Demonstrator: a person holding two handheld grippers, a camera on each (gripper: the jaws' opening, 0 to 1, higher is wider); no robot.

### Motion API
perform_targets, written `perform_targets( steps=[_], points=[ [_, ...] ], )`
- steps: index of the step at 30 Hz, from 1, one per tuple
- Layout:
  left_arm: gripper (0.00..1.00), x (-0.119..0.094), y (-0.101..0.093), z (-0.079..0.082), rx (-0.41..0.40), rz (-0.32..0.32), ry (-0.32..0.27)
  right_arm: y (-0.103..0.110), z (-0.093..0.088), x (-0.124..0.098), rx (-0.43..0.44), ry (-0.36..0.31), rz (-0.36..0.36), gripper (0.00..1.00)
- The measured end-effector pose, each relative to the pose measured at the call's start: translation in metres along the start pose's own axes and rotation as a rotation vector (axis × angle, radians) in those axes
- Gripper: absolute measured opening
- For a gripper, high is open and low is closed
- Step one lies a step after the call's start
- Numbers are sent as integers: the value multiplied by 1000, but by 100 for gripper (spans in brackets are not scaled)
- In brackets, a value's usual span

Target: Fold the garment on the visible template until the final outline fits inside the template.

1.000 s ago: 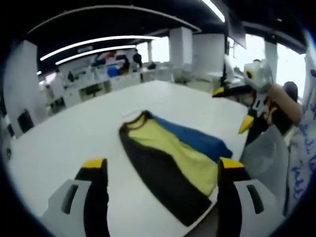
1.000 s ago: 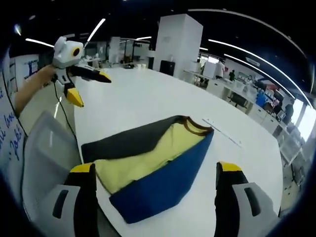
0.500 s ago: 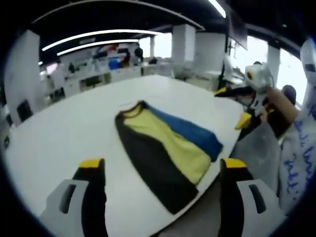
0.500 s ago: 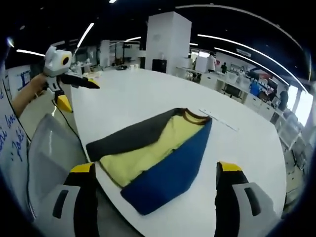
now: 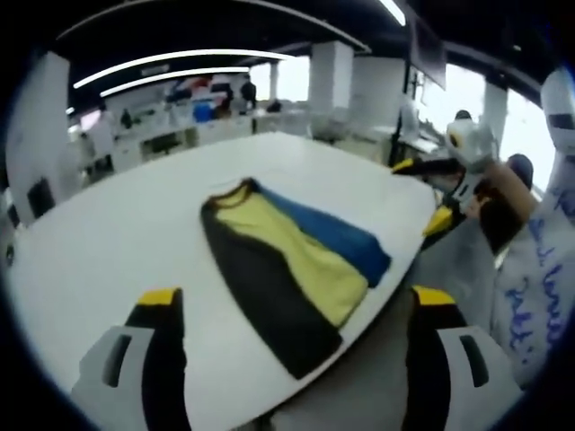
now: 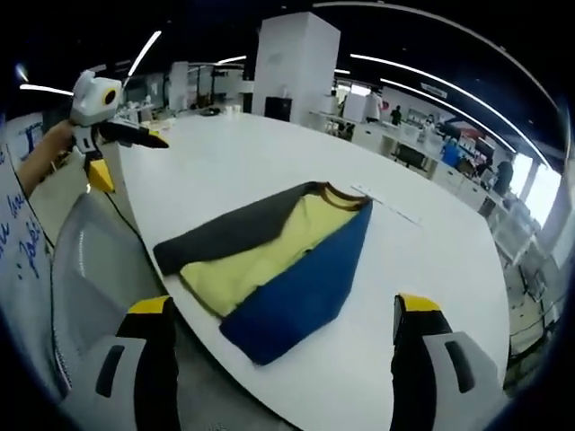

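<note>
A folded garment [image 5: 287, 265] with a dark grey, a yellow and a blue band lies on the white table [image 5: 117, 242], its hem at the near edge. The same garment [image 6: 269, 260] lies in the right gripper view, collar pointing away. My left gripper [image 5: 292, 310] stands open above the table's near edge, nothing between its jaws. My right gripper [image 6: 278, 310] is also open and empty, held back from the garment. The right gripper [image 5: 440, 193] also hangs off the table's edge at the right of the left gripper view, and the left gripper [image 6: 112, 126] hangs at the upper left of the right gripper view.
The table's curved edge [image 6: 153, 278] runs just below the garment, with a grey chair [image 6: 85, 278] under it. A thin white strip [image 6: 391, 208] lies on the table beyond the collar. Desks and people fill the far room [image 5: 189, 117]. A whiteboard [image 5: 530, 305] stands at the right.
Both grippers have pulled back and risen away from the garment, which looks smaller and farther now. The garment itself lies as before. Both stay open.
</note>
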State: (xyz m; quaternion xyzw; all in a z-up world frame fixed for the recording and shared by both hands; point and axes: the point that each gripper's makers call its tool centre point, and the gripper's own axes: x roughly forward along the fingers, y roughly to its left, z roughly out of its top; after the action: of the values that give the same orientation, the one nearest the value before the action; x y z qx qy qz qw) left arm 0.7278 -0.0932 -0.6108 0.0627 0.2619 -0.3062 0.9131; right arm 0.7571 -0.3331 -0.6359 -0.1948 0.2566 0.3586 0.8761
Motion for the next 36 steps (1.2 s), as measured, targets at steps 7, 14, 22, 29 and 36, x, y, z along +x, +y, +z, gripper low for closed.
perform_targets(
  steps=[7,14,22,29,36],
  points=[
    [99,-8,-2,5,-1,11,-20,5,-8,-8,6,14,-18,100],
    [98,-15,0,-5,-44,38,-10,13,-12,-8,-36,48,-12,91],
    [97,-17,-3,-10,-50,36,-7,30,-15,10,-35,71,50,82],
    [97,-15,-2,-6,-58,35,-25,47,-18,24,29,40,138,55],
    [96,-13,-1,-3,-58,40,-25,60,-28,41,21,65,209,36]
  ],
)
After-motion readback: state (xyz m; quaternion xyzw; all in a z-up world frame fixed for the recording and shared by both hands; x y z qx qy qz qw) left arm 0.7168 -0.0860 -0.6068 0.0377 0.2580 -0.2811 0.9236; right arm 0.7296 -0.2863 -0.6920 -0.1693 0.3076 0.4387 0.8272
